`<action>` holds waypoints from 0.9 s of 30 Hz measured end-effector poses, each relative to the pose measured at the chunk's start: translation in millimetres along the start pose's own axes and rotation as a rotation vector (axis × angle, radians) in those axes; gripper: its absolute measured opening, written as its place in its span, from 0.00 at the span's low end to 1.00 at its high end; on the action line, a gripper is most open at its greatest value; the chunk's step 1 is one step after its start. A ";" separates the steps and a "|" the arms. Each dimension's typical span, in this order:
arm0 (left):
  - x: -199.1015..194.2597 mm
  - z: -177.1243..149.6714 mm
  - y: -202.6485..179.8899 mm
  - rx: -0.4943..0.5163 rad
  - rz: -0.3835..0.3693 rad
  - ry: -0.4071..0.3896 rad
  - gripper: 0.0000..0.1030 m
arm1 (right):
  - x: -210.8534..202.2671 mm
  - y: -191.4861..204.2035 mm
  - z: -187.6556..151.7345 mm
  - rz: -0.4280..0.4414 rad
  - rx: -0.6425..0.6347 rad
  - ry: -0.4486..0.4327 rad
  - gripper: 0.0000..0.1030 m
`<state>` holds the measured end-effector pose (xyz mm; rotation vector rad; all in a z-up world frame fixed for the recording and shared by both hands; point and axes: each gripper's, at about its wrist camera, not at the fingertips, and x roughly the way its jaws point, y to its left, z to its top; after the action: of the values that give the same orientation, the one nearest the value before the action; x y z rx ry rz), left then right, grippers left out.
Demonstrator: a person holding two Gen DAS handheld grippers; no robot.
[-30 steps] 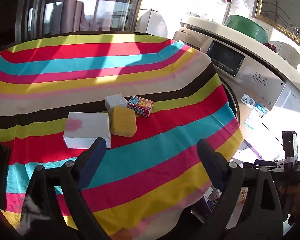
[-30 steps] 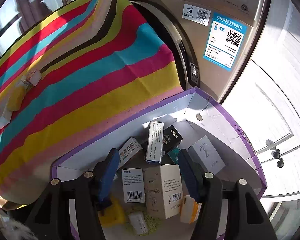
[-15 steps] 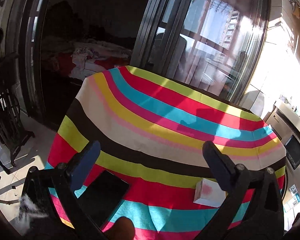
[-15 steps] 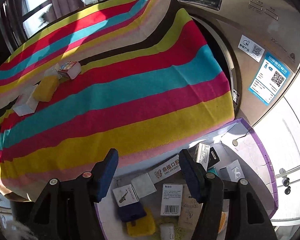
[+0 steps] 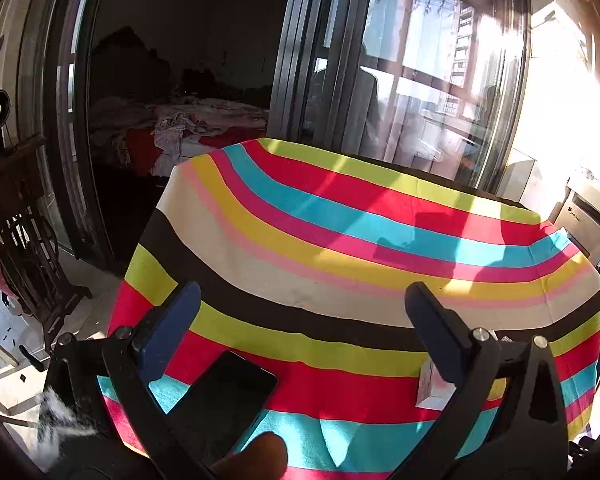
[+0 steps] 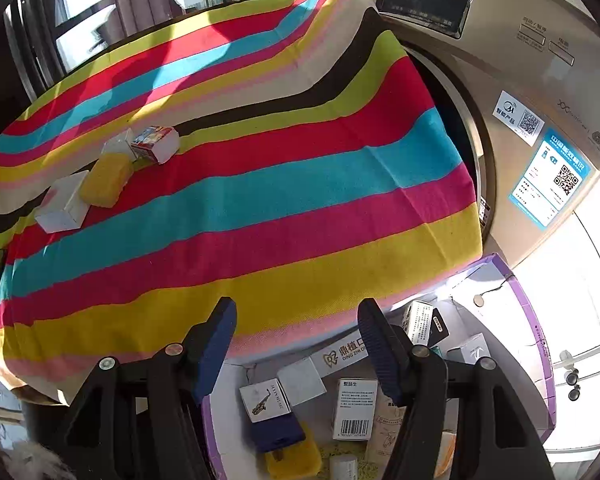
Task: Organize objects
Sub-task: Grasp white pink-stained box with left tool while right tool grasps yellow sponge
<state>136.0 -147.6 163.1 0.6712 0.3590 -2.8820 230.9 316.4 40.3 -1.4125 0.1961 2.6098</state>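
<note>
On the striped tablecloth (image 6: 300,184) lie a white box (image 6: 62,204), a yellow sponge (image 6: 105,179), a small white box (image 6: 118,144) and a red-and-blue carton (image 6: 156,143), grouped at the left in the right wrist view. My right gripper (image 6: 296,340) is open and empty at the table's near edge, above a purple-rimmed box (image 6: 534,320) holding several small packages. My left gripper (image 5: 300,320) is open and empty over the table's left end. A black phone (image 5: 224,396) lies below it, and the white box (image 5: 432,388) is partly hidden behind its right finger.
A washing machine (image 6: 520,92) stands against the table's right side. Glass sliding doors (image 5: 400,80) run behind the table. A dark iron stand (image 5: 24,248) is on the floor to the left. A fingertip (image 5: 256,456) shows at the bottom of the left wrist view.
The left gripper has swung left, from facing the grouped objects to the table's left end with the phone. The right gripper has lifted from over the purple box toward the table.
</note>
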 end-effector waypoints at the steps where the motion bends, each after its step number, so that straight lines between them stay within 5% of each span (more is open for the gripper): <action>1: 4.0 -0.7 -0.3 -0.007 -0.014 0.005 1.00 | -0.8 1.9 0.1 0.000 -0.004 -0.003 0.62; 3: 10.7 0.2 -6.8 0.026 0.004 0.053 1.00 | 1.3 3.6 -0.1 0.005 -0.005 0.004 0.62; 6: 2.0 -7.1 -18.6 0.077 -0.032 -0.012 1.00 | 3.5 4.5 1.0 0.013 -0.002 0.007 0.62; 10: 38.6 -45.8 -49.3 0.146 -0.199 0.239 1.00 | 11.7 10.5 5.9 0.028 -0.004 0.020 0.62; 12: 41.7 -71.1 -71.9 0.180 -0.260 0.304 1.00 | 11.0 18.1 10.9 0.052 -0.017 0.007 0.62; 20: 60.2 -130.5 -147.2 0.323 -0.271 0.475 1.00 | 15.4 47.4 27.2 0.119 -0.065 -0.018 0.66; 27: 81.2 -131.7 -163.7 0.369 -0.174 0.449 1.00 | 22.9 54.2 33.9 0.191 -0.026 -0.022 0.66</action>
<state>84.4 36.3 43.8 1.4231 -0.0772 -2.9629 179.6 271.9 41.5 -1.4390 0.3103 2.7880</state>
